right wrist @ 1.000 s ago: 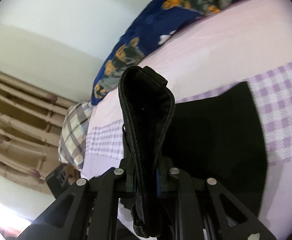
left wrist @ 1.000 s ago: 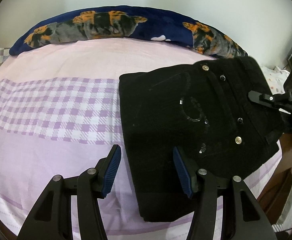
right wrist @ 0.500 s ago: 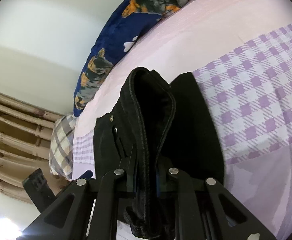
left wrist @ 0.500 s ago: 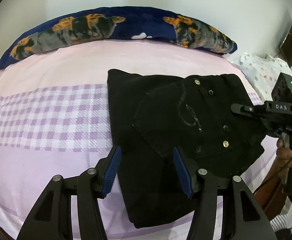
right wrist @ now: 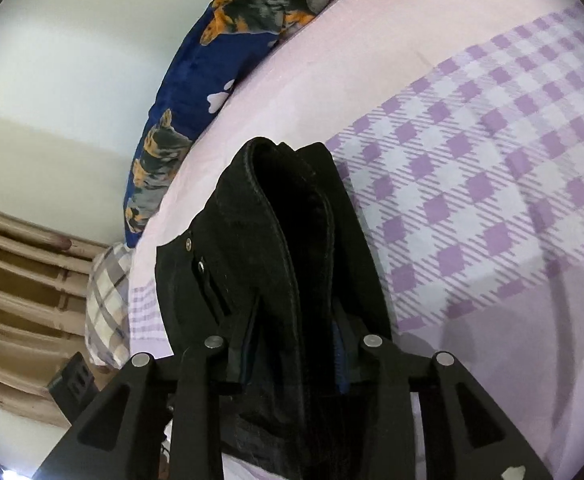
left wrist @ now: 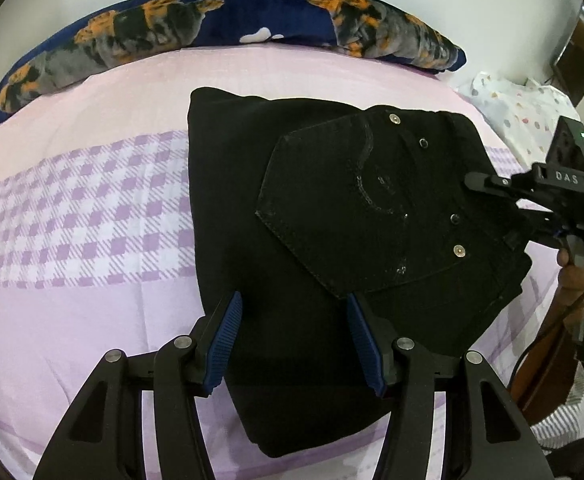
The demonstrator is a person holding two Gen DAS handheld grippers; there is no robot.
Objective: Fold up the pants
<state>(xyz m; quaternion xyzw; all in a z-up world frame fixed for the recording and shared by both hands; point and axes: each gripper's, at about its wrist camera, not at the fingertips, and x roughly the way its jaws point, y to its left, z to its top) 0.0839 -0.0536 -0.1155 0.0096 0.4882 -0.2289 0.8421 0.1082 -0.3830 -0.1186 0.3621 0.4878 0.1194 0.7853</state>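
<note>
Nearest the left wrist camera, the left gripper (left wrist: 294,336) hangs above the near part of the black pants (left wrist: 316,248), its blue-padded jaws held moderately apart with nothing between them. The pants lie folded on the pink bed sheet (left wrist: 91,328); the back pocket faces up, and rivets and snaps run along the waistband side.

At the right edge of the pants, the right gripper (left wrist: 510,216) holds its jaws around the doubled waistband. They have just been opening, so the cloth sits between them while a gap shows beside one pad; whether the other pad presses I cannot tell. "DAS" is printed in pale letters on its black body, and a small green light glows on top. A hand (left wrist: 576,280) grips its handle.

Left of the pants, the sheet's purple check band (left wrist: 71,220) and plain pink stretches lie bare. Beyond the pants' far edge, more open sheet reaches a navy dog-print blanket (left wrist: 211,28). Far right of the pants sits a dotted white pillow (left wrist: 520,108).
</note>
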